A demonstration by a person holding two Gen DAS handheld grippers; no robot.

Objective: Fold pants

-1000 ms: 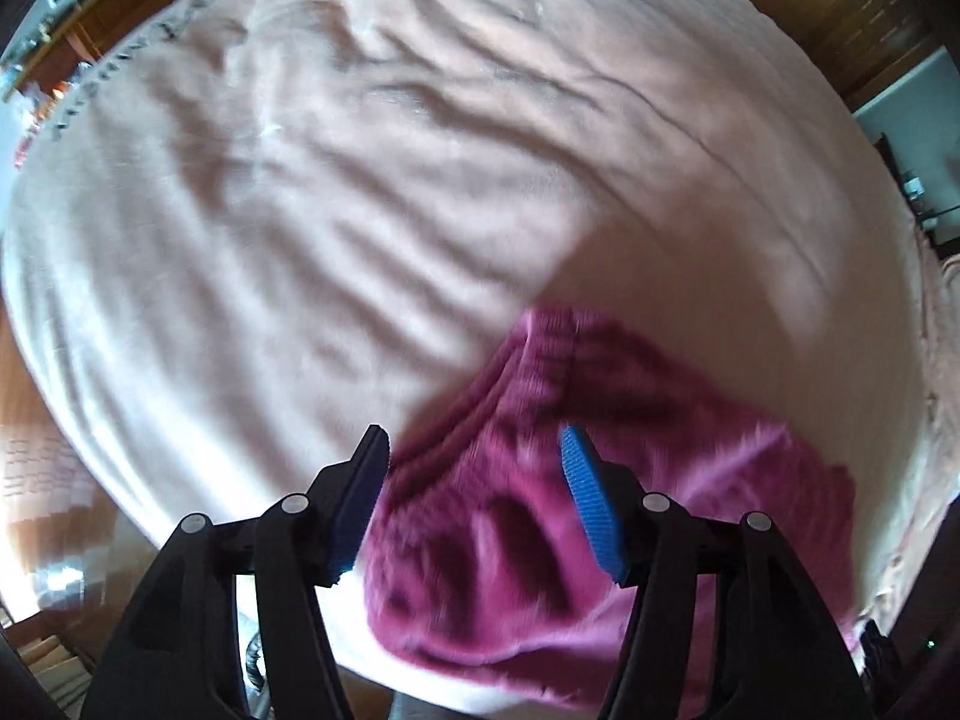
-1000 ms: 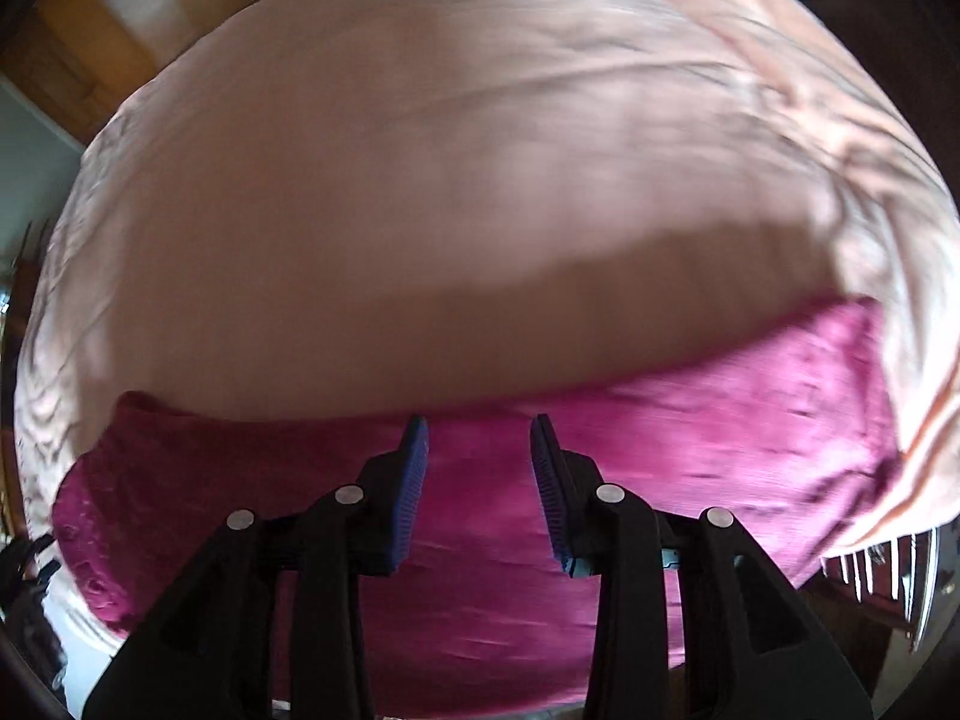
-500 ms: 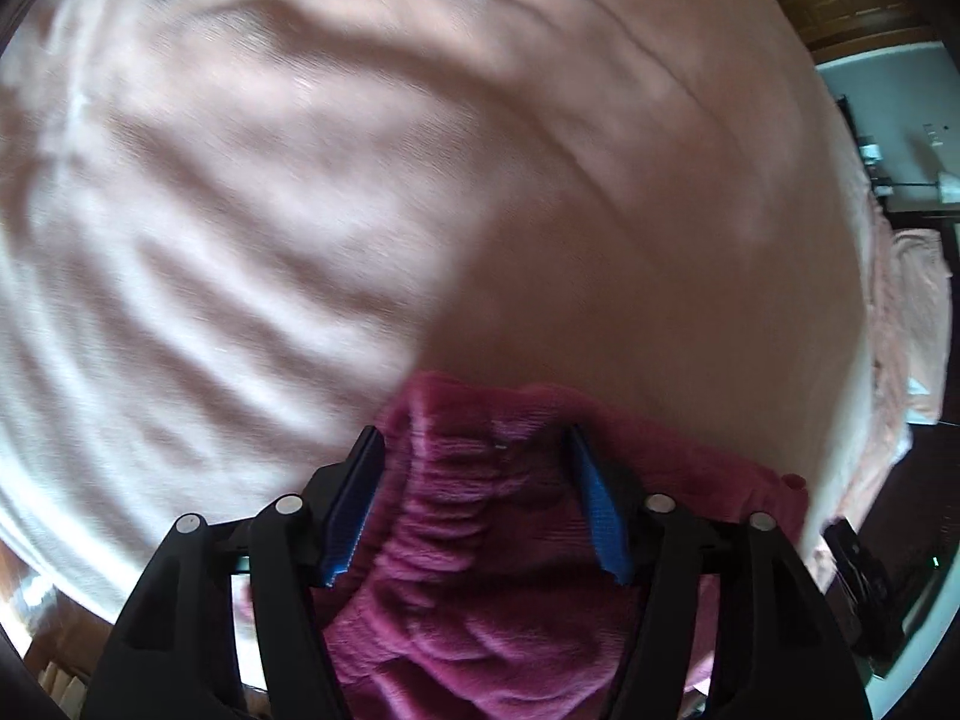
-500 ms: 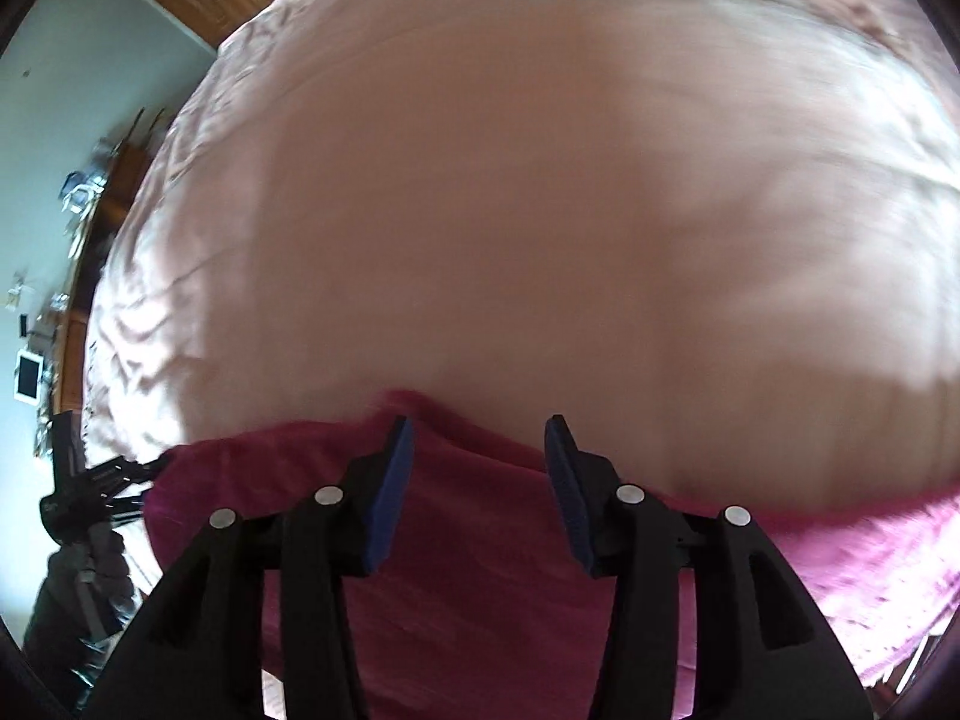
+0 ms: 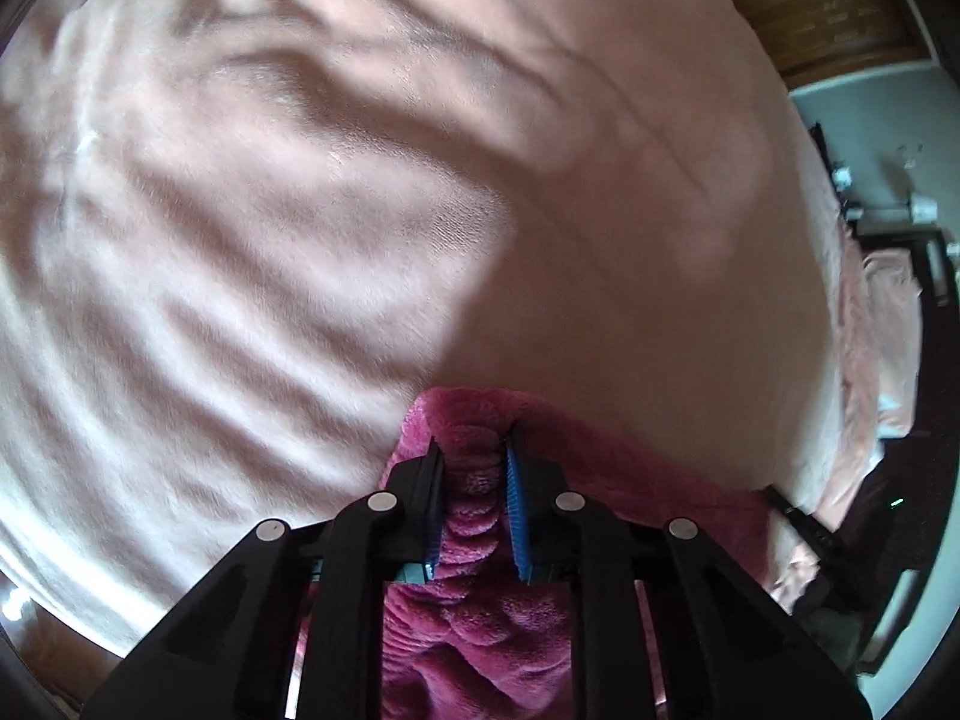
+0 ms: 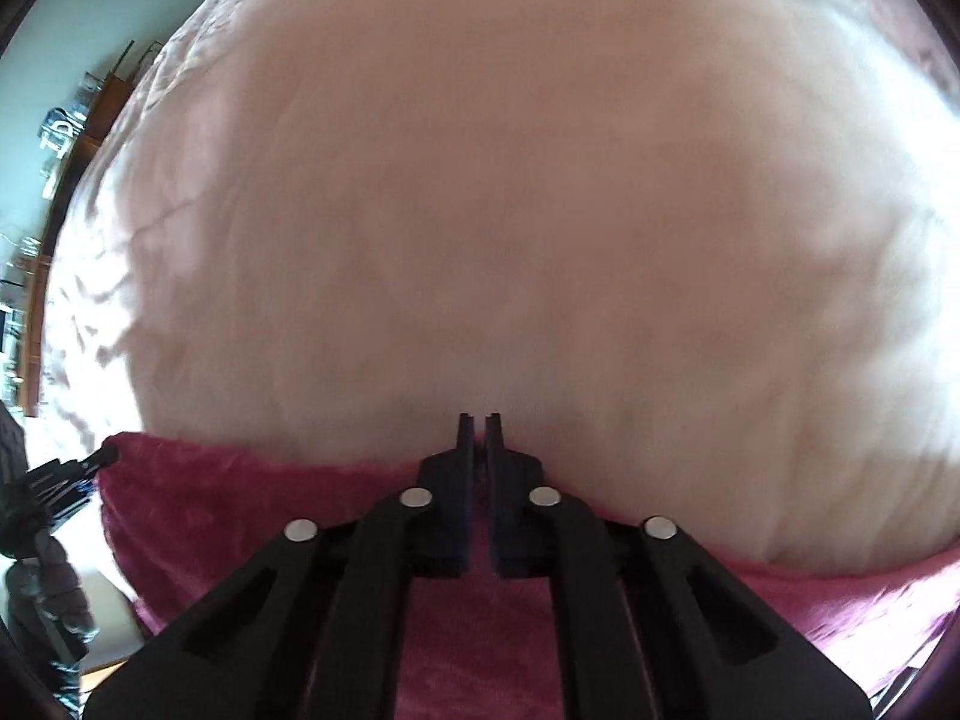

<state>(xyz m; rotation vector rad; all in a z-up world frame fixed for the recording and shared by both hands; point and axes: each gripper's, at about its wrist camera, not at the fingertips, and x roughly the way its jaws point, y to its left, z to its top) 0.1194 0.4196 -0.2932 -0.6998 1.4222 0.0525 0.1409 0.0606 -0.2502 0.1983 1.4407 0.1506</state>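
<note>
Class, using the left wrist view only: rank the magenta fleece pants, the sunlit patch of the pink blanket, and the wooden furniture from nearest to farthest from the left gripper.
1. Magenta fleece pants: pinched between the fingers of the left gripper.
2. Sunlit patch of the pink blanket: ahead, to the left.
3. Wooden furniture: beyond the bed, upper right.

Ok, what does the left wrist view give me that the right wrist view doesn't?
Only the left wrist view shows the gathered, ribbed end of the pants bunched between the left gripper, plus deep wrinkles in the pink blanket and a wooden cabinet at top right.

Only the right wrist view shows the right gripper shut on a flat stretch of the pants edge, the fabric running wide to both sides, and shelves with clutter at far left.

Both show the magenta pants lying on the blanket, each gripper clamped on their far edge.
</note>
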